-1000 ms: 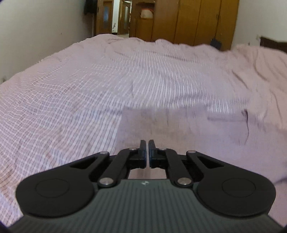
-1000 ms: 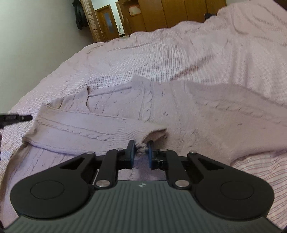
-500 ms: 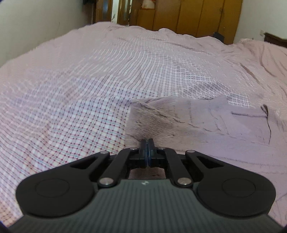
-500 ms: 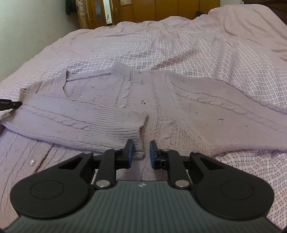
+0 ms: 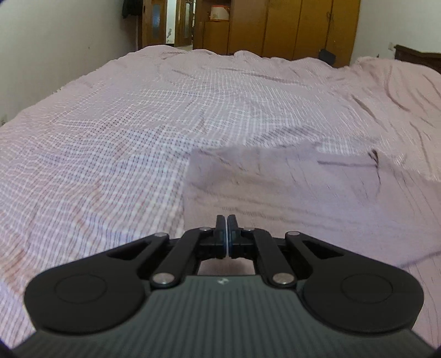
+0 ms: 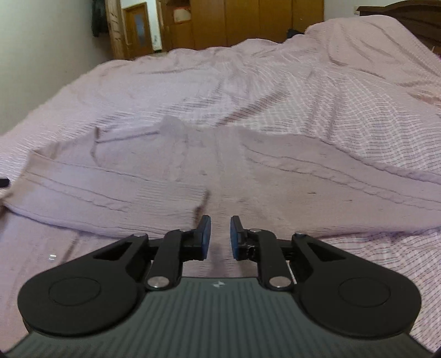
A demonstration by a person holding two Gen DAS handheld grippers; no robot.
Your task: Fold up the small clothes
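Note:
A pale lilac cable-knit sweater (image 6: 248, 176) lies flat, front up, on the bed. One sleeve (image 6: 110, 190) is folded across its chest, with the ribbed cuff (image 6: 176, 198) just left of my right gripper (image 6: 220, 223). That gripper hovers low over the sweater's middle, open by a narrow gap with nothing between its blue pads. The other sleeve (image 6: 344, 176) stretches out to the right. In the left wrist view the sweater (image 5: 275, 187) shows as a blurred block. My left gripper (image 5: 227, 220) is shut above its near left edge, and I see no cloth between the pads.
A pink checked sheet (image 5: 110, 137) covers the whole bed, rumpled toward the far right. Wooden wardrobes (image 5: 303, 24) and a doorway (image 5: 176, 24) stand beyond the bed. A white wall (image 5: 55, 41) runs along the left side, and a dark headboard (image 6: 399, 13) is at the far right.
My right gripper has let go of the sleeve cuff, which now lies flat across the sweater's chest. The left gripper's small gap has closed fully, and it has shifted over the sweater's edge.

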